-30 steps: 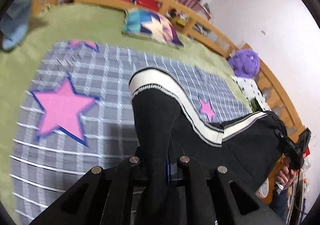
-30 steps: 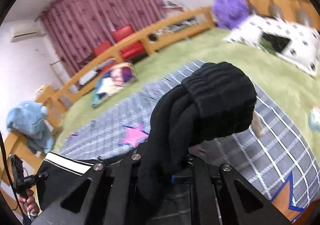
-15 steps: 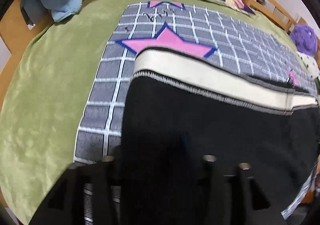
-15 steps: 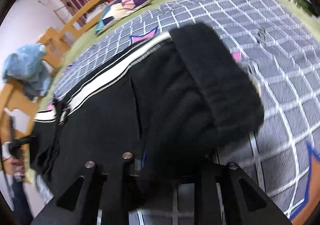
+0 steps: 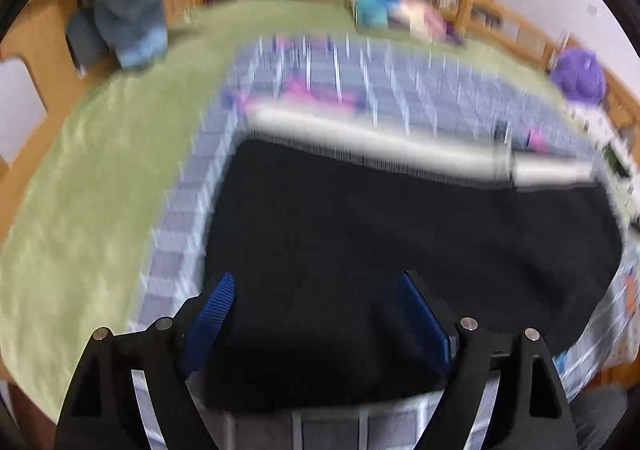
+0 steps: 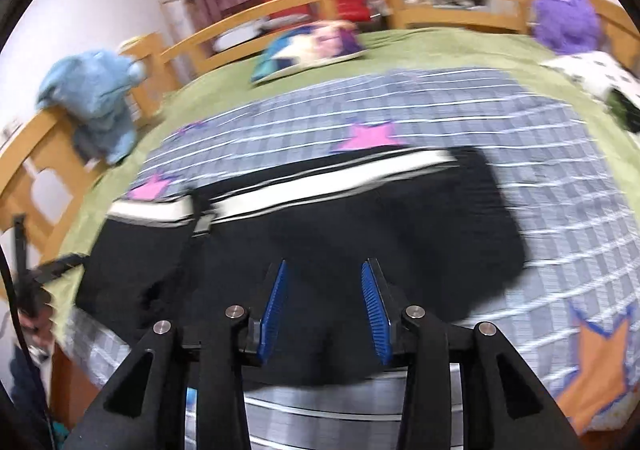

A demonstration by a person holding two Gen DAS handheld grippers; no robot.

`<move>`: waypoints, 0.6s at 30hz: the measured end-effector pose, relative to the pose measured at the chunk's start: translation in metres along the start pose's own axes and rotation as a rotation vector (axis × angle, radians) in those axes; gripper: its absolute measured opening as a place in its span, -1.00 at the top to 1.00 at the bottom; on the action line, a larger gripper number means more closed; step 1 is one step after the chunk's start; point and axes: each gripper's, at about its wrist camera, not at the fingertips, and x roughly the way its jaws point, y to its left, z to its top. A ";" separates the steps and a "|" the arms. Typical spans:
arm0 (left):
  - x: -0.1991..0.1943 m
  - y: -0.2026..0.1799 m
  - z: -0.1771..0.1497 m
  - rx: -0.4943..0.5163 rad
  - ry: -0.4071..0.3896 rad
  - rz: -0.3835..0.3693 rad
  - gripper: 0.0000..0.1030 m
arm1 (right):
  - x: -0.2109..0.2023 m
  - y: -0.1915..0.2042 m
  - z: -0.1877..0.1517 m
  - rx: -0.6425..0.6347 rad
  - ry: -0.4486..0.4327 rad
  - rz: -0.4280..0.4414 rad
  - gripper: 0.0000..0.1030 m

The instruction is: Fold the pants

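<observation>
- Two tongs in view, both spread wide with nothing between the blue pads.
- Left tongs (image 5: 316, 314) poised above the near edge of the black pants (image 5: 400, 242); right tongs (image 6: 326, 308) likewise over the same garment.
- Pants lying flat on the grey checked blanket (image 5: 372, 90), on the green bed (image 5: 88, 178); white side stripe (image 5: 360, 134) along the far edge.
- Left to right beyond: blue plush (image 6: 96, 98) on the rail, patterned cushion (image 6: 312, 46), purple plush (image 6: 564, 18).
- Risk, as judged: near edge close to the bed's side, so a careless regrip could drag cloth off; thick layers may slip apart and spoil the fold.
- Heavy motion blur in the left view; hems, waistband and layer count not discernible; near edge partly masked by the tongs.
</observation>
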 end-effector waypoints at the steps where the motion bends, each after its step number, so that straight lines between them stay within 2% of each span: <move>1: 0.010 0.000 -0.009 -0.011 0.033 0.009 -0.61 | 0.006 0.015 0.000 -0.002 0.008 0.027 0.25; 4: 0.002 -0.001 -0.028 -0.021 -0.013 0.010 -0.62 | 0.029 0.070 -0.003 -0.049 0.076 0.129 0.26; 8: -0.026 0.013 -0.034 -0.095 -0.017 -0.109 -0.62 | 0.063 0.130 -0.010 -0.121 0.180 0.205 0.25; 10: -0.033 0.022 -0.039 -0.119 -0.021 -0.120 -0.62 | 0.080 0.149 -0.018 -0.135 0.232 0.217 0.28; 11: -0.035 0.027 -0.043 -0.132 -0.022 -0.123 -0.62 | 0.089 0.157 -0.024 -0.151 0.261 0.201 0.67; 12: -0.035 0.033 -0.046 -0.149 -0.015 -0.124 -0.62 | 0.100 0.163 -0.030 -0.171 0.296 0.184 0.83; 13: -0.036 0.036 -0.050 -0.162 -0.008 -0.127 -0.62 | 0.108 0.167 -0.036 -0.183 0.327 0.184 0.83; 14: -0.036 0.040 -0.052 -0.179 -0.003 -0.137 -0.62 | 0.106 0.166 -0.037 -0.179 0.314 0.197 0.85; 17: -0.042 0.052 -0.054 -0.203 -0.037 -0.175 -0.62 | 0.070 0.138 -0.029 -0.068 0.168 0.293 0.86; 18: -0.046 0.054 -0.055 -0.205 -0.052 -0.181 -0.62 | 0.065 0.130 -0.028 -0.033 0.171 0.324 0.86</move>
